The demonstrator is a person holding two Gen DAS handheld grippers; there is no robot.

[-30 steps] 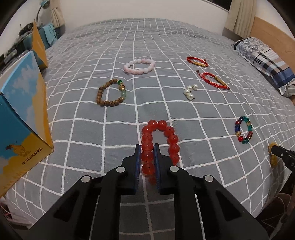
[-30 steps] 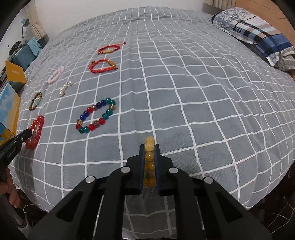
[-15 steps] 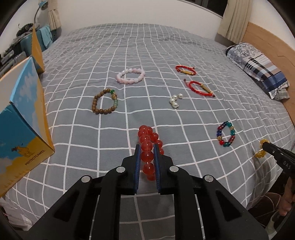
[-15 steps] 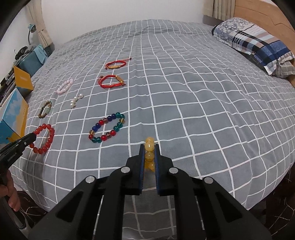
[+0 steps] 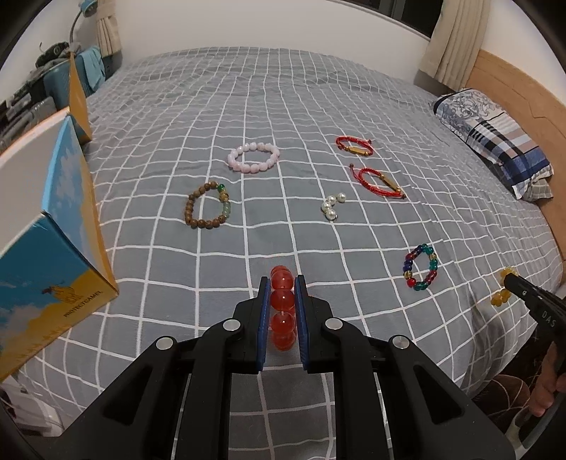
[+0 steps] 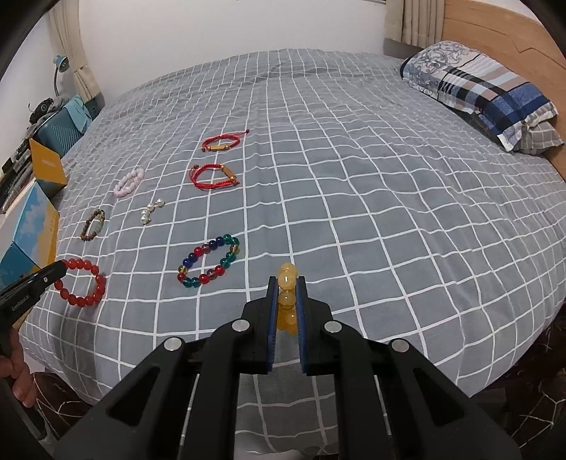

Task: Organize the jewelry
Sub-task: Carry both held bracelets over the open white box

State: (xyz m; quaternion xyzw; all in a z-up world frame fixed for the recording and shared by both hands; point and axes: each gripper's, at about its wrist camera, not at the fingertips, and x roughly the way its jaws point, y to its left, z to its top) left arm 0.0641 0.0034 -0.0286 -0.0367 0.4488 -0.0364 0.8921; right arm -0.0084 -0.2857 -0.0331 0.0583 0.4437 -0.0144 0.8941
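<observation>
With my left claw (image 5: 281, 283) clamped on the red bead bracelet (image 5: 282, 311) and my right claw (image 6: 286, 283) on the yellow bead bracelet (image 6: 287, 300), I judged a firm grip and a slow carry toward the box (image 5: 53, 247) would serve best.

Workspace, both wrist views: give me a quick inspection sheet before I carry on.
Surface: bed under a grey checked cover, lightly creased.
Job's things: red bead bracelet and yellow bead bracelet are gripped; lying loose are the pink bracelet, wooden bracelet, pearl piece, two red cord bracelets and multicolour bracelet.
Clutter: blue and yellow box at the left edge.
Grippers: left gripper shut on the red beads; right gripper shut on the yellow beads.
Cables: nothing seen.
Surroundings: pillow, wooden headboard, curtains, desk lamp.
</observation>
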